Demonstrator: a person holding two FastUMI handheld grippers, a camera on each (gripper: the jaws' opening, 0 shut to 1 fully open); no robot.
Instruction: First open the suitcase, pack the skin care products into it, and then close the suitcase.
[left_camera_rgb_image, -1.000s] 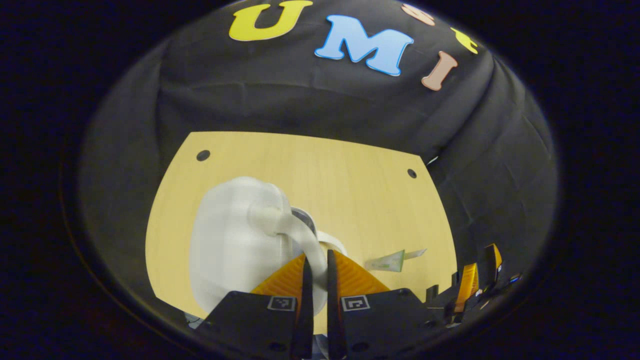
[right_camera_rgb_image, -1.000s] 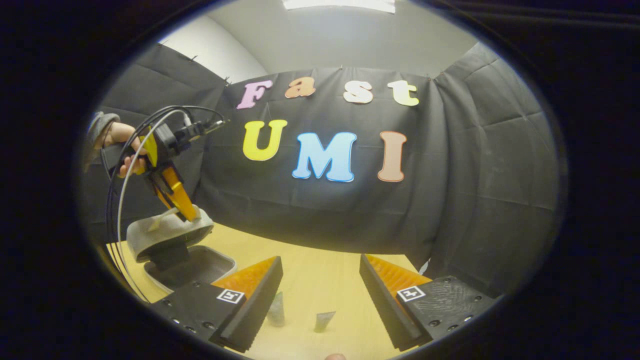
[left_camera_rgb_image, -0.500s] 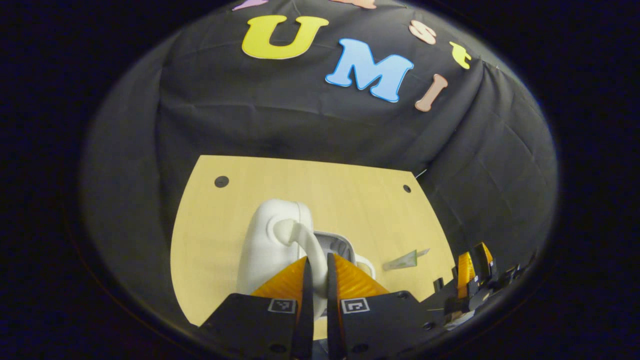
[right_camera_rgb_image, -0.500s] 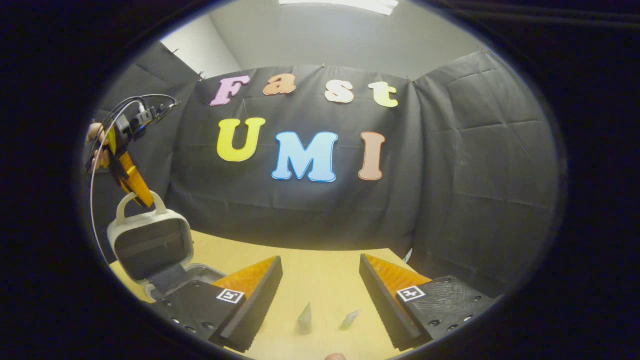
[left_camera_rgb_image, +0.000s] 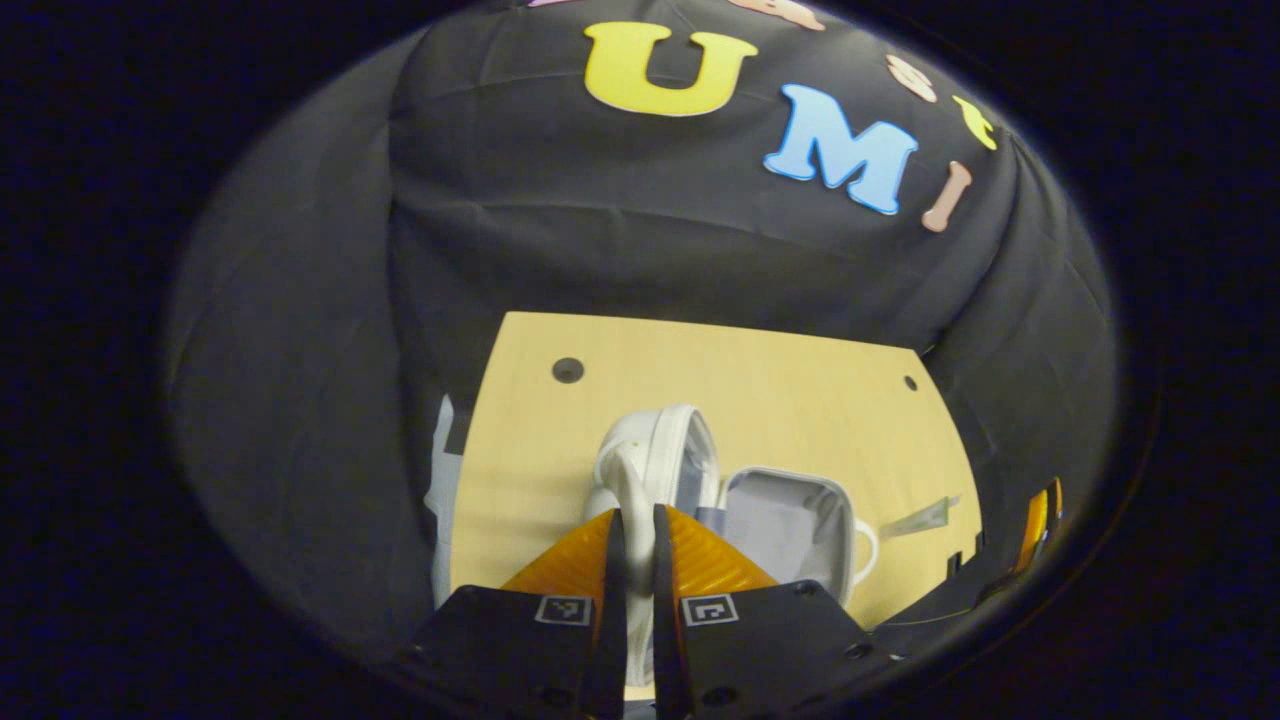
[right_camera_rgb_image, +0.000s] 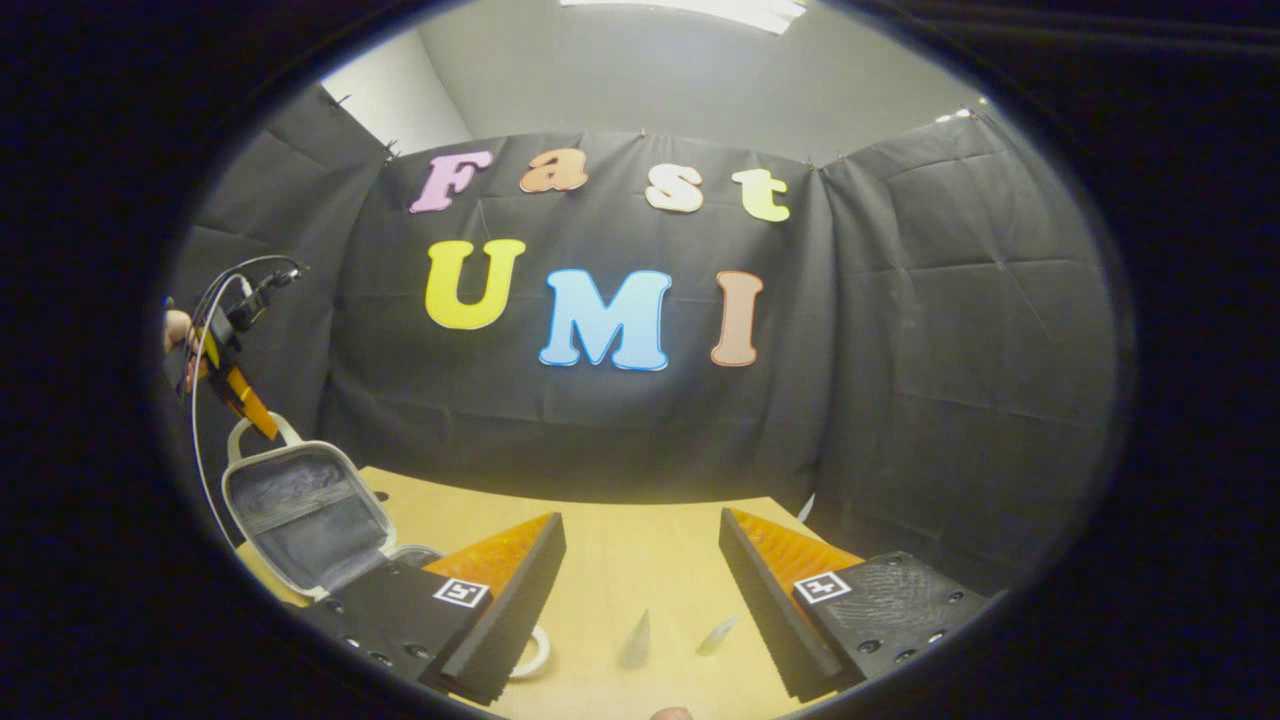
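Note:
The small white suitcase stands open on the wooden table. Its lid is upright, edge-on in the left gripper view, and the grey-lined base lies flat to its right. My left gripper is shut on the lid's white handle. The right gripper view shows the lid's grey inside, with the left gripper on the handle above it. My right gripper is open with nothing between its fingers, above two small skin care tubes. One tube lies beside the base.
The table ends at the black cloth wall behind and to the right. It has two dark holes near the far edge. Cables hang from the left gripper, held by a hand. The base's white loop handle sticks out.
My left gripper has swung the lid up by its handle from half raised to upright, exposing the grey base. The right gripper stayed open above the tubes.

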